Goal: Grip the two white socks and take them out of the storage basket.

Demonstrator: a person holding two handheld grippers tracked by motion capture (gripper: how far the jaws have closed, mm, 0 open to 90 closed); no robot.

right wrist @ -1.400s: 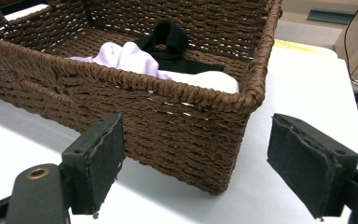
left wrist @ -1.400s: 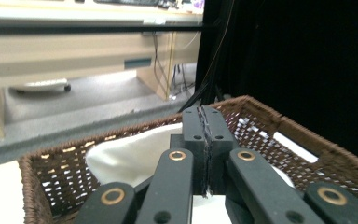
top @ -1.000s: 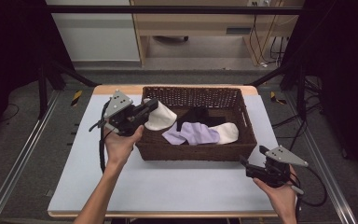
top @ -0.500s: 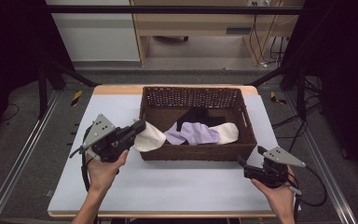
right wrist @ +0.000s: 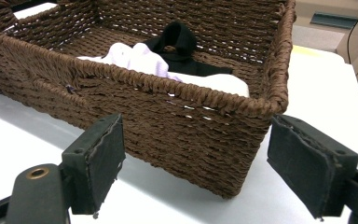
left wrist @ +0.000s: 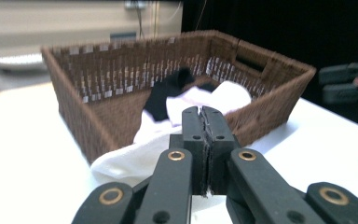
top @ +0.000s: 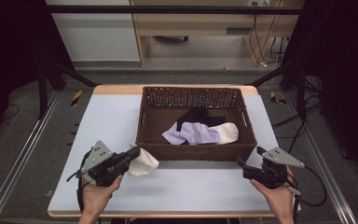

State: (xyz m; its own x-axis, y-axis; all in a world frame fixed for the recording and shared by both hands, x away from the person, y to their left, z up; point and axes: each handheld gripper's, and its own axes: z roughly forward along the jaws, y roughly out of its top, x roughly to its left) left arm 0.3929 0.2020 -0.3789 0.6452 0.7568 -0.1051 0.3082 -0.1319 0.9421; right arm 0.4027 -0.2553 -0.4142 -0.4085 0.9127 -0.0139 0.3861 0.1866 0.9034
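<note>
White sock [top: 142, 163] pinched in our left claw [top: 133, 154], at the basket's [top: 196, 151] seven o'clock, could snag; right claw [top: 240, 163] gapes empty.

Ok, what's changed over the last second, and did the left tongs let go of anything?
The left tongs carried the white cloth out of the basket, toward the person and down to the table. They remain shut on it; nothing was released. The right tongs stayed put, open, and the cloths left in the basket lie as before.
</note>
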